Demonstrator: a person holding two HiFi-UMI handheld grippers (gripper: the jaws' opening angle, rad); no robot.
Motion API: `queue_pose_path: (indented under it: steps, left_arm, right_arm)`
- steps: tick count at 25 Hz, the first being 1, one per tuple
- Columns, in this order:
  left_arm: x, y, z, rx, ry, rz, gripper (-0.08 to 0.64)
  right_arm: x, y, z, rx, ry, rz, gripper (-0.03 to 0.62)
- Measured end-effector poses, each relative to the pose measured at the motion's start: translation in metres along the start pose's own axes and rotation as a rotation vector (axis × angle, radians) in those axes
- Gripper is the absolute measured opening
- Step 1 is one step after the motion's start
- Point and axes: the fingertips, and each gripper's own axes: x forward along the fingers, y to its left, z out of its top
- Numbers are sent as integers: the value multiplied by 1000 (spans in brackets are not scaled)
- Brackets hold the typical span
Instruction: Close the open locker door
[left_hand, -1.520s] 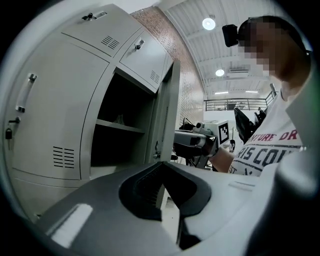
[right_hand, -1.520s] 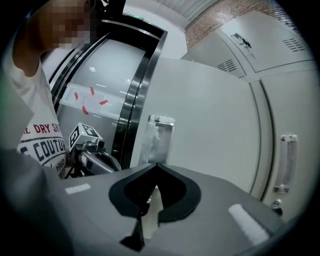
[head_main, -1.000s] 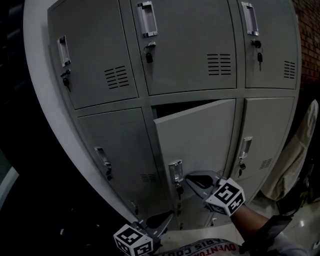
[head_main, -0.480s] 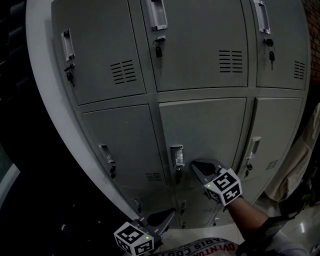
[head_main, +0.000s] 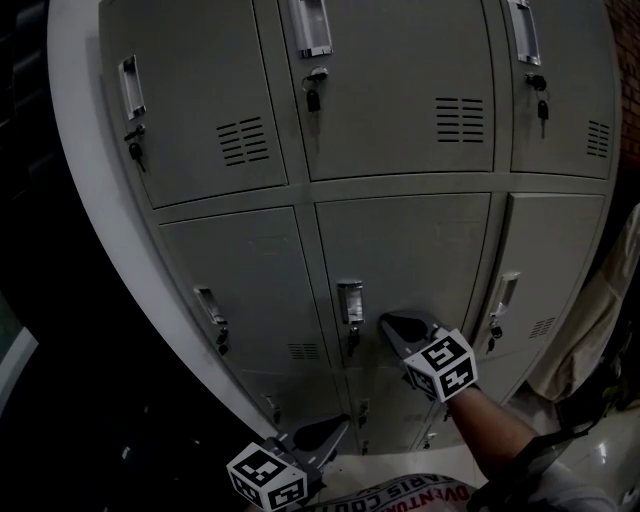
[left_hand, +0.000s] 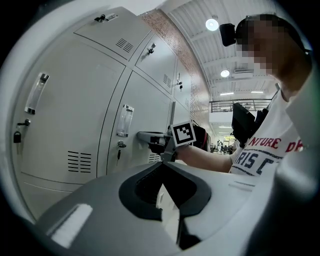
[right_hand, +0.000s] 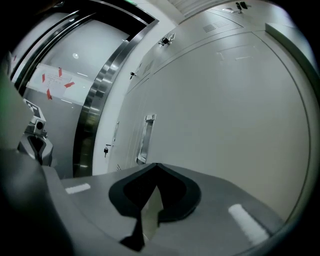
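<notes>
The middle lower locker door (head_main: 410, 250) lies flush with its grey neighbours, its metal handle (head_main: 349, 300) and key at its left edge. My right gripper (head_main: 388, 322) is shut and empty, with its tip against this door just right of the handle. The right gripper view shows its closed tip (right_hand: 156, 166) close to the door face (right_hand: 225, 125) and the handle (right_hand: 146, 137) beyond. Low down by my body, my left gripper (head_main: 338, 428) is shut, holds nothing and stays apart from the lockers. The left gripper view shows the right gripper (left_hand: 142, 135) on the door (left_hand: 150, 105).
Shut lockers with handles and hanging keys surround the door, such as the upper middle one (head_main: 390, 90). A pale cloth (head_main: 600, 300) hangs at the right. A dark gap lies left of the locker bank. A steel door frame (right_hand: 95, 100) stands beyond the lockers.
The middle lower door, ajar a second ago, has swung shut and now sits flush. My right gripper went in with it. The left gripper has stayed put.
</notes>
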Motion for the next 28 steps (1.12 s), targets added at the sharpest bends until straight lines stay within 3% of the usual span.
queue_pose_path:
  steps: [4, 9, 14, 16, 21, 28]
  left_arm:
    - [-5, -6, 4, 1, 9, -5, 5]
    - [-14, -17, 2, 9, 20, 8, 5]
    - [-20, -43, -15, -28, 40, -15, 5]
    - [-27, -64, -24, -37, 52, -44, 5]
    - [-71, -135, -58, -34, 74, -94, 5]
    - [-179, -243, -135, -58, 106, -88, 5]
  right_arm:
    - [-6, 6, 2, 26, 3, 12, -3]
    - [-32, 51, -13, 104, 33, 188, -3]
    - [-80, 94, -30, 127, 63, 246, -3]
    - [-108, 114, -31, 166, 60, 263, -3]
    - [-188, 172, -45, 154, 90, 225, -3]
    - [-311, 305, -65, 183, 123, 210, -3]
